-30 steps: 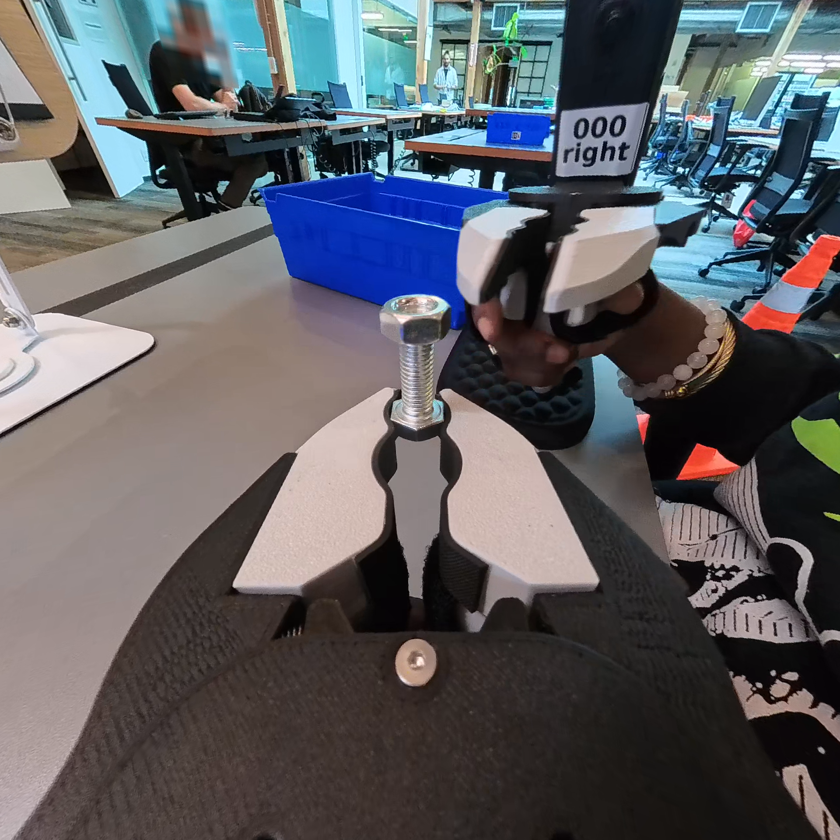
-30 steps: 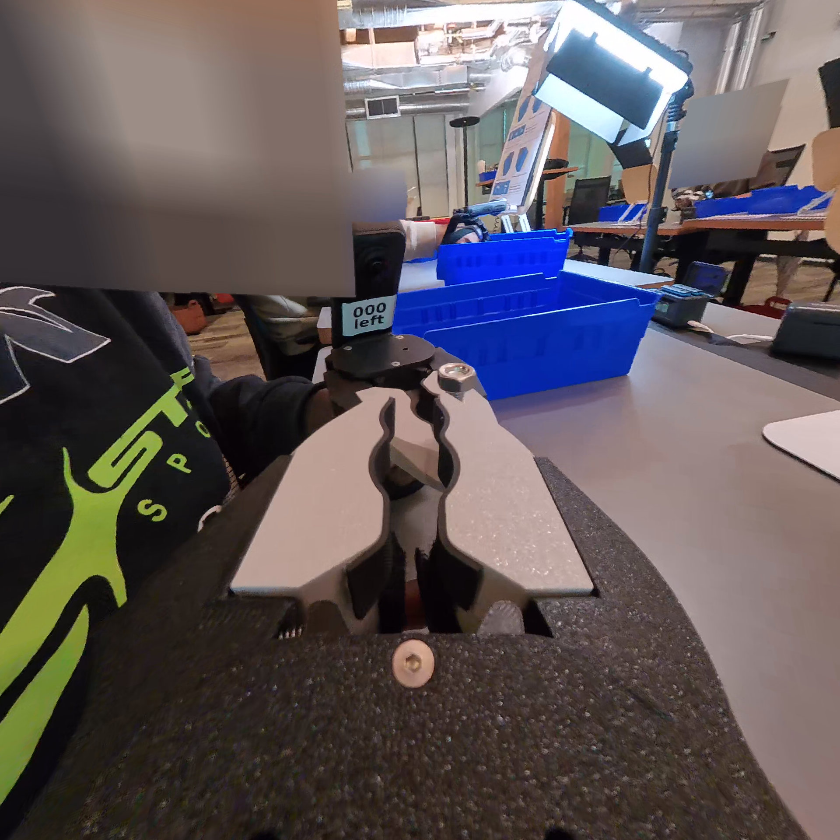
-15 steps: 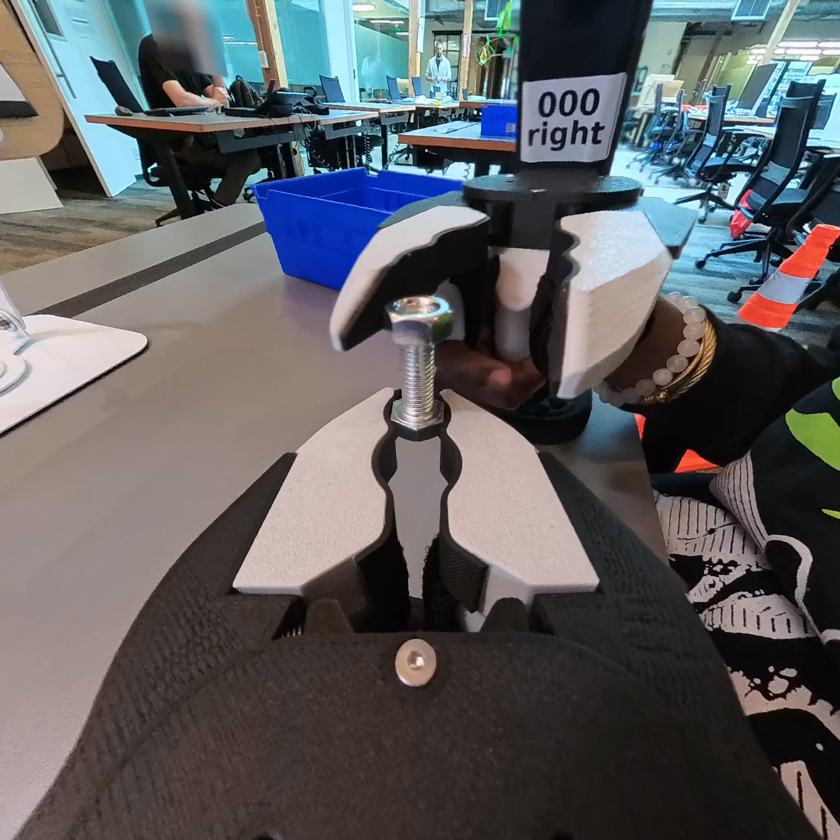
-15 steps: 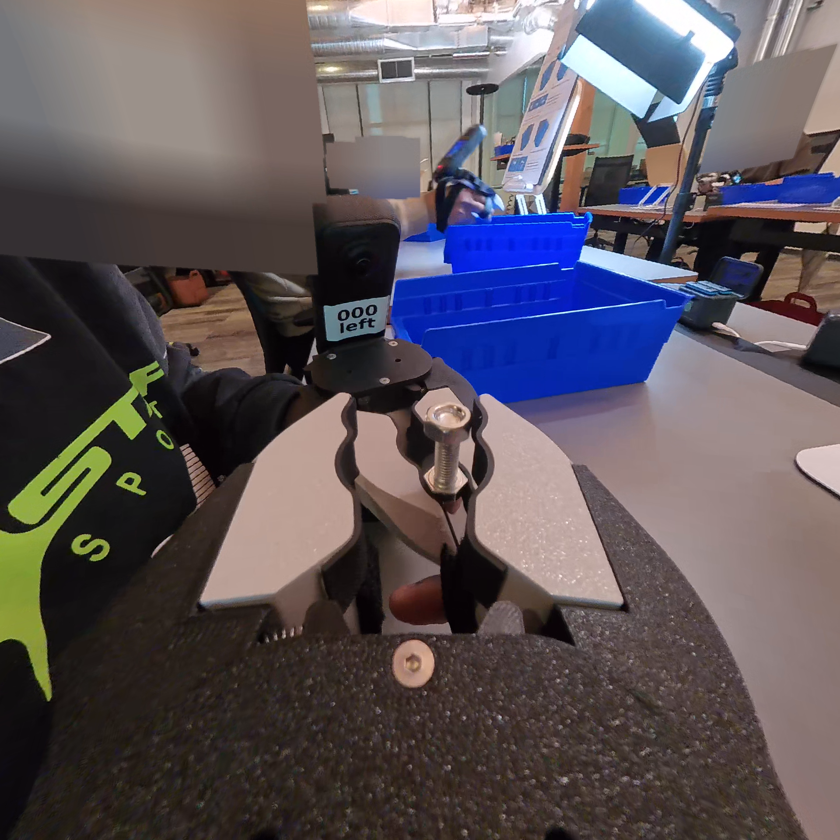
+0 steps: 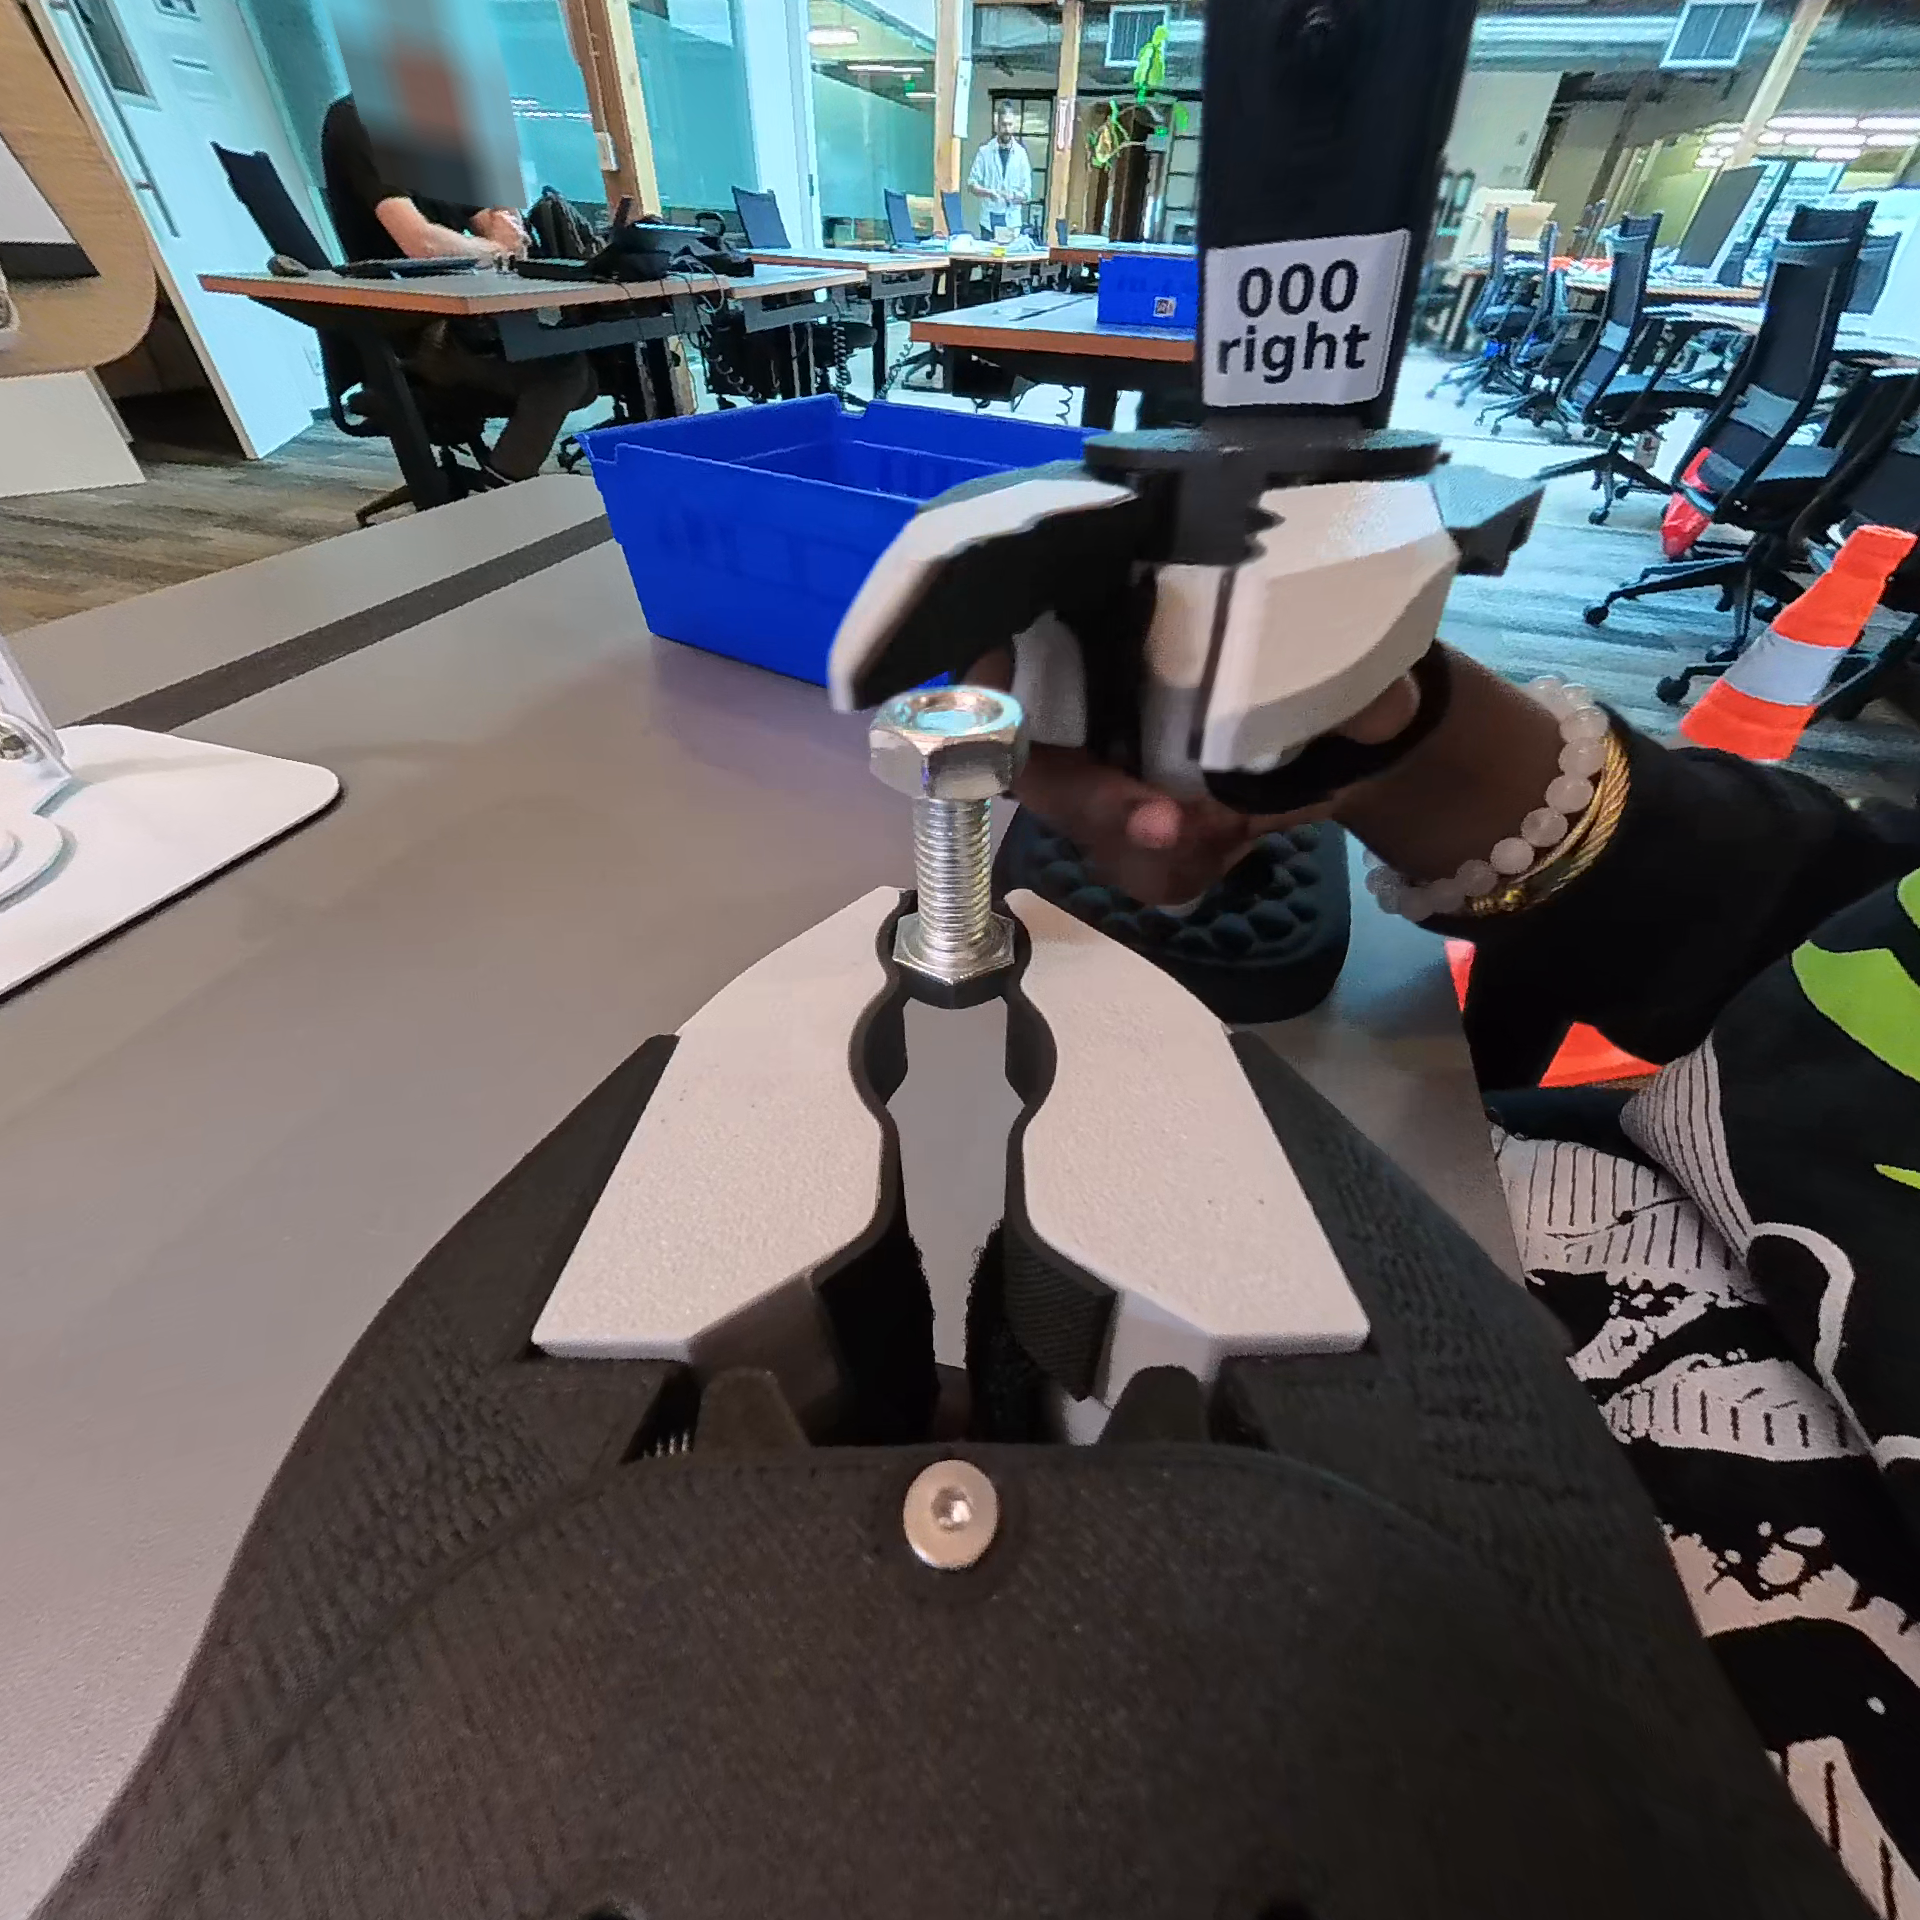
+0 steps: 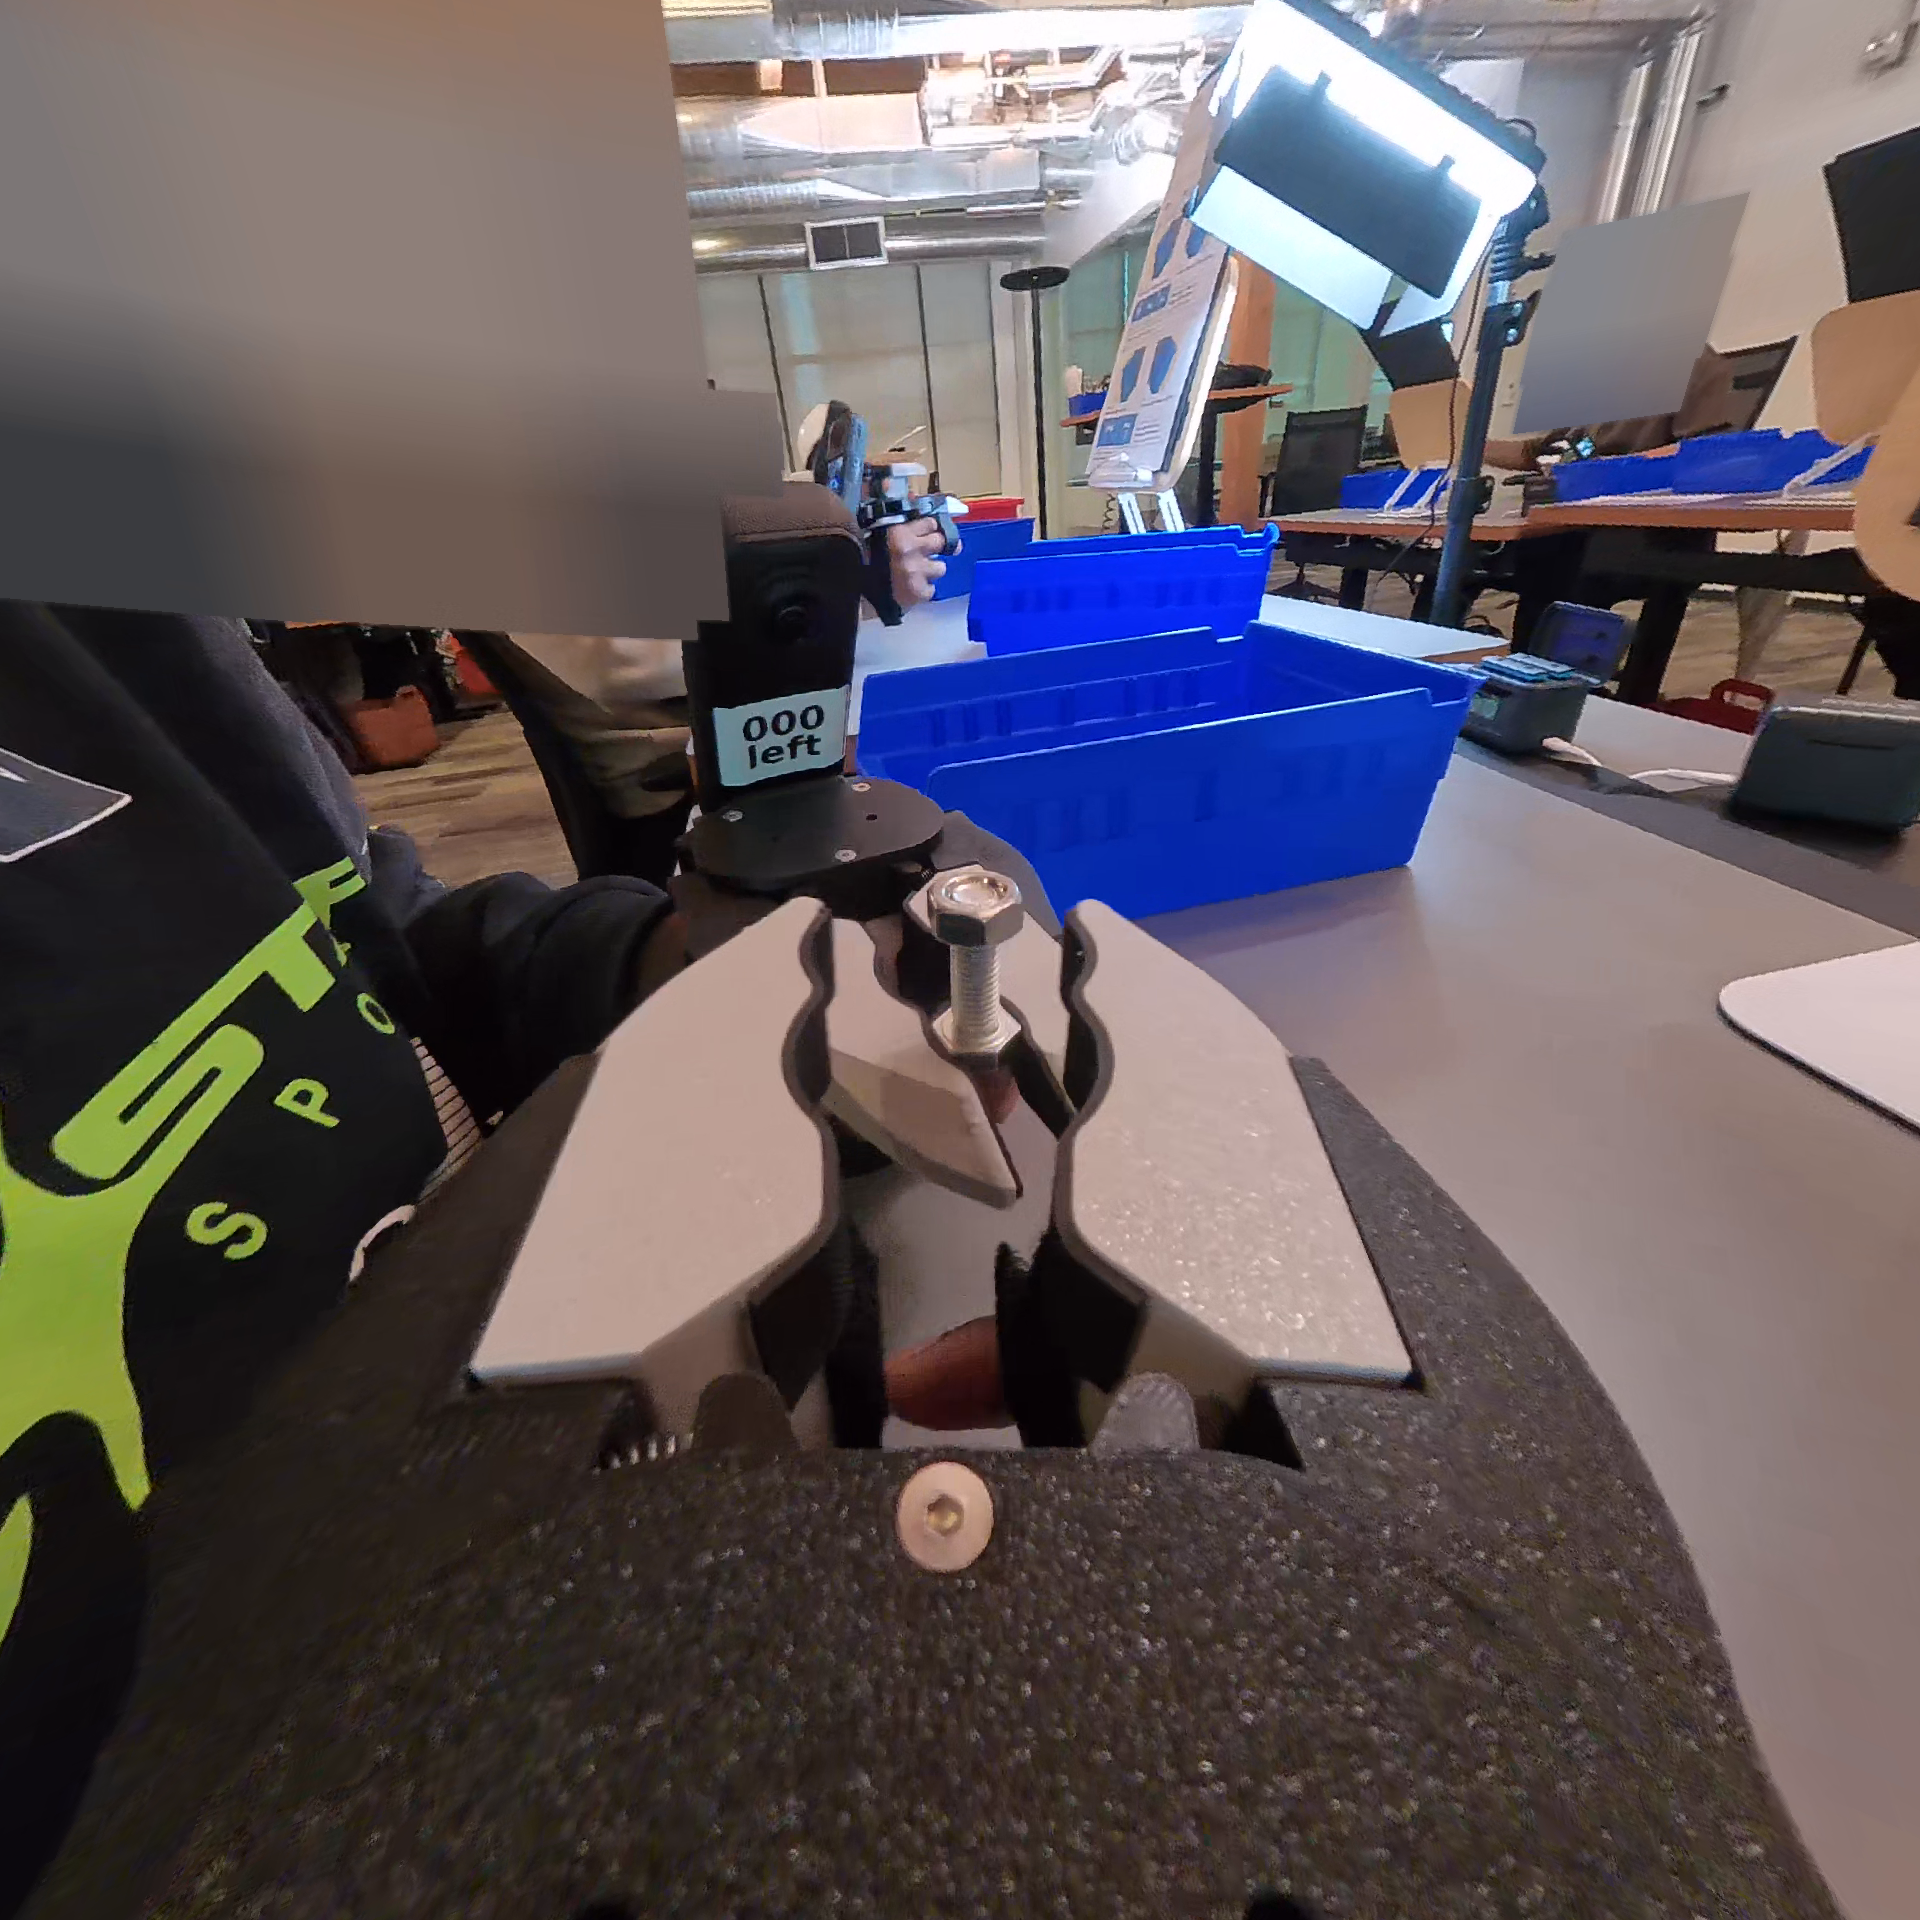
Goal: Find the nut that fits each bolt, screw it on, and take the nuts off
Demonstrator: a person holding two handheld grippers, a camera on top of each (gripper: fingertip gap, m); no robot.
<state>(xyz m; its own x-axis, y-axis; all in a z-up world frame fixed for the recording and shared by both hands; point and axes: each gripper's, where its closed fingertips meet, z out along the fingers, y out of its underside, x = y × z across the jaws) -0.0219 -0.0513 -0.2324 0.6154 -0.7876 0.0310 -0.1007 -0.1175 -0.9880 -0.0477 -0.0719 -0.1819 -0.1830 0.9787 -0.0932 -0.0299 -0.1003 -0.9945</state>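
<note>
Now the right gripper (image 5: 940, 665) has drawn back with jaws spread, one finger above the nut (image 5: 948, 734); the left gripper (image 5: 951, 961) stays clamped on the upright bolt (image 5: 950, 883) over the bench (image 5: 436, 883).

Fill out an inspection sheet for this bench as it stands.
Surface: grey table, mostly bare.
Job's things: bolt upright, its head clamped in the left gripper; nut at its top end.
Clutter: blue bin; white pad.
Grippers: left shut on bolt; right gripper open, fingers either side of the nut, not gripping.
Cables: nothing seen on this table.
Surroundings: office desks, chairs, orange cone, studio light.
</note>
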